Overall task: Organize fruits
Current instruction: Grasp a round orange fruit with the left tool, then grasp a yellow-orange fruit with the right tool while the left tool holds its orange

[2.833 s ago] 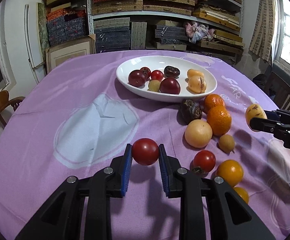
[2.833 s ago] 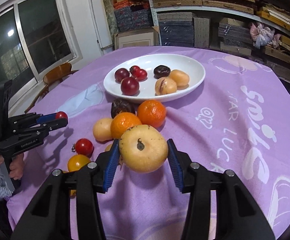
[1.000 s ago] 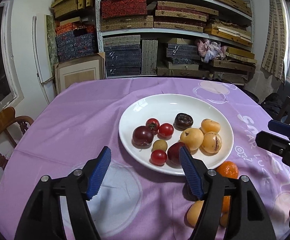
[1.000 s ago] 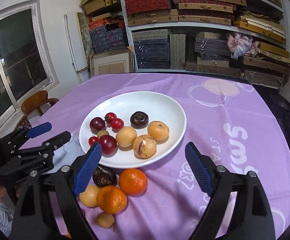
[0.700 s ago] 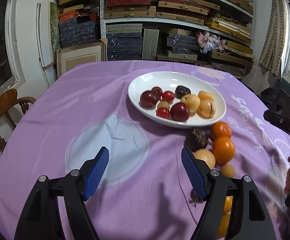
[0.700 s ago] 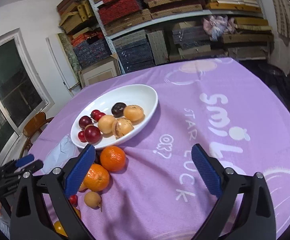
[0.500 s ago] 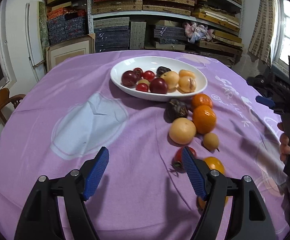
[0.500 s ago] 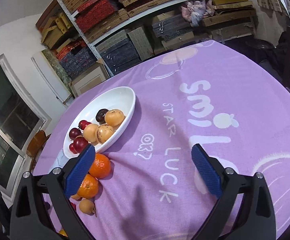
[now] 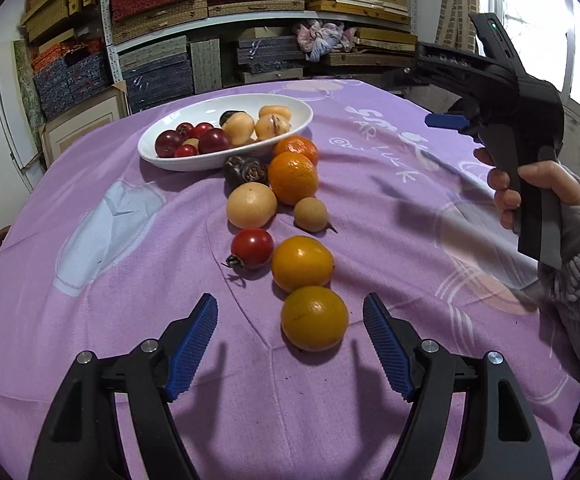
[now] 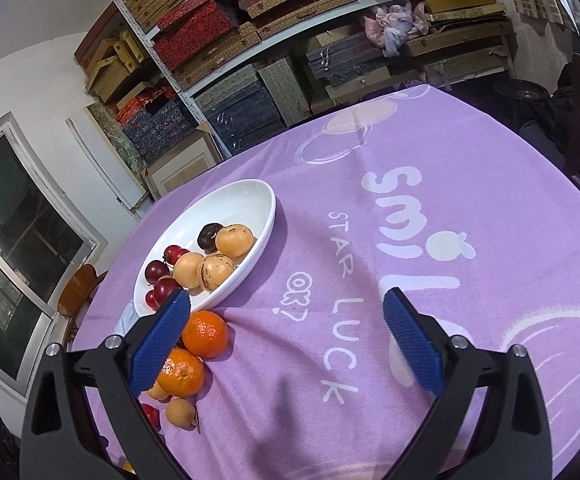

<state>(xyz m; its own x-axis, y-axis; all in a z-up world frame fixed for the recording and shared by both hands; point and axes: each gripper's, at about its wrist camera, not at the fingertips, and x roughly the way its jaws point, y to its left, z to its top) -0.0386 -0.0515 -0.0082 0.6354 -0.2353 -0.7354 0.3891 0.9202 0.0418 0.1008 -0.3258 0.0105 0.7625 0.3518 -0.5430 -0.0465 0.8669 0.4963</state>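
A white oval plate (image 9: pixel 290 110) (image 10: pixel 268 208) on the purple cloth holds several red, dark and tan fruits. In front of it a row of loose fruit runs toward me: two oranges (image 9: pixel 293 178) (image 10: pixel 205 334), a dark wrinkled fruit (image 9: pixel 245 171), a pale round fruit (image 9: pixel 251 205), a small tan one (image 9: pixel 310 214), a red tomato (image 9: pixel 252 248) and two yellow-orange tomatoes (image 9: pixel 301 264). My left gripper (image 9: pixel 290 340) is open, and the nearest yellow-orange tomato (image 9: pixel 314 318) lies between its blue pads, untouched. My right gripper (image 10: pixel 286 344) is open over bare cloth, tilted, right of the oranges.
The round table's purple cloth (image 10: pixel 409 240) bears white lettering. Shelves stacked with boxes (image 9: pixel 250 20) stand behind the table. A wooden chair (image 10: pixel 80 288) stands at the left edge, by a window. A hand in a grey knit sleeve (image 9: pixel 569 280) holds the right tool.
Both grippers let go of their fruits at the plate and drew back. The left one came down toward the nearest loose tomatoes. The right one swung rightward and rolled.
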